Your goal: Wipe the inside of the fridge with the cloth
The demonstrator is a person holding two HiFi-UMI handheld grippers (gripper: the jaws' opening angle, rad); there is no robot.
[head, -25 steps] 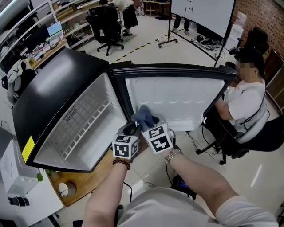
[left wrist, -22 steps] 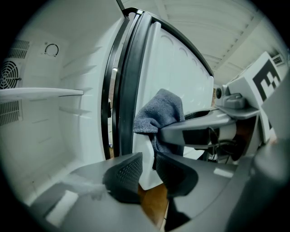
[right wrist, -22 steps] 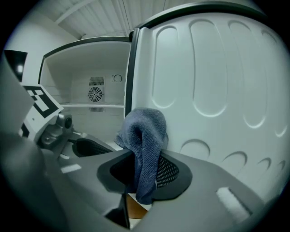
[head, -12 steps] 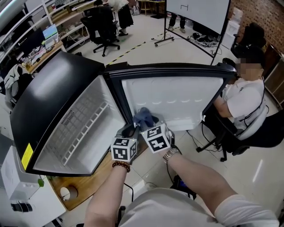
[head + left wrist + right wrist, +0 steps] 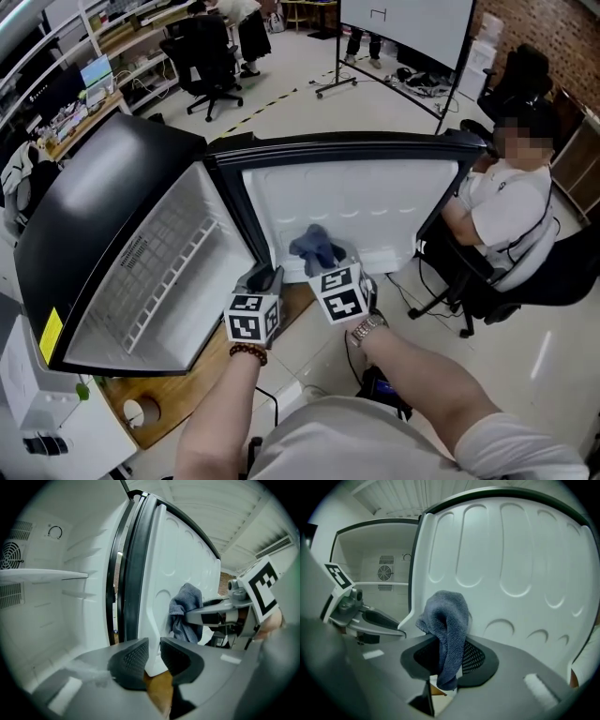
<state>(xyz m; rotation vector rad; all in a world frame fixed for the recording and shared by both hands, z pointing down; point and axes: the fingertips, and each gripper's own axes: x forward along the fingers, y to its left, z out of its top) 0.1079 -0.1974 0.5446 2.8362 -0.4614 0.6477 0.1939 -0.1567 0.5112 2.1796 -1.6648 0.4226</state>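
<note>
A bunched blue-grey cloth [image 5: 446,620] is clamped between the jaws of the right hand-held gripper [image 5: 449,660]. The cloth's free upper end is laid against the white moulded inner panel [image 5: 511,573] of the open black fridge [image 5: 103,187]. In the head view the cloth is seen at twelve o'clock of that gripper. The left hand-held gripper [image 5: 154,656] is found at its nine o'clock, jaws a narrow gap apart with nothing gripped between them.

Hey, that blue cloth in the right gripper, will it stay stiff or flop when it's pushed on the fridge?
Probably floppy: the cloth droops over and hangs folded in the right gripper. It looks light, a thin knit, so it likely bunches rather than slides flat against the white panel.
</note>
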